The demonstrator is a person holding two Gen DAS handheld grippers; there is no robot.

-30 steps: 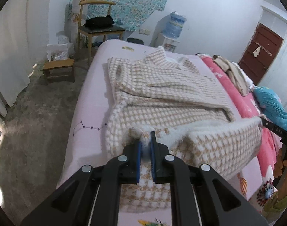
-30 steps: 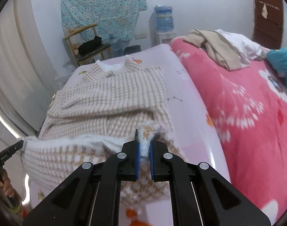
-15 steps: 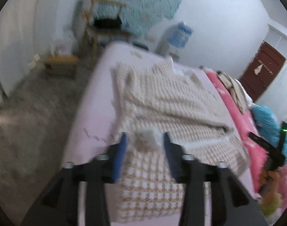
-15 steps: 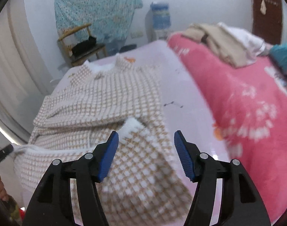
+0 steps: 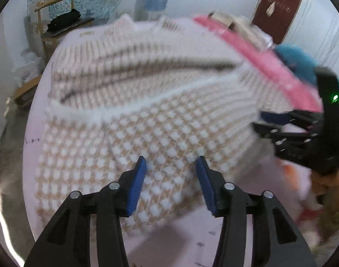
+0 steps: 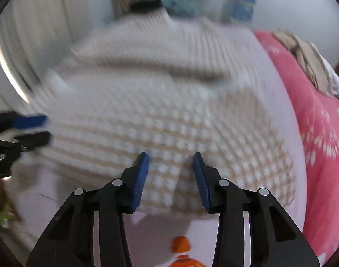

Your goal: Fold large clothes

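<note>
checked garment folded on bed, below left gripper

1. A bed is covered with a pale pink sheet.
2. A checked beige-and-white garment is spread on it, its near part folded over.
3. A pink blanket lies alongside, with clothes heaped on it.

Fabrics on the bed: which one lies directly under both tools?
The beige-and-white checked garment, folded on the pale pink sheet. The bright pink blanket lies to the right, and the beige clothes pile sits on that blanket.
</note>
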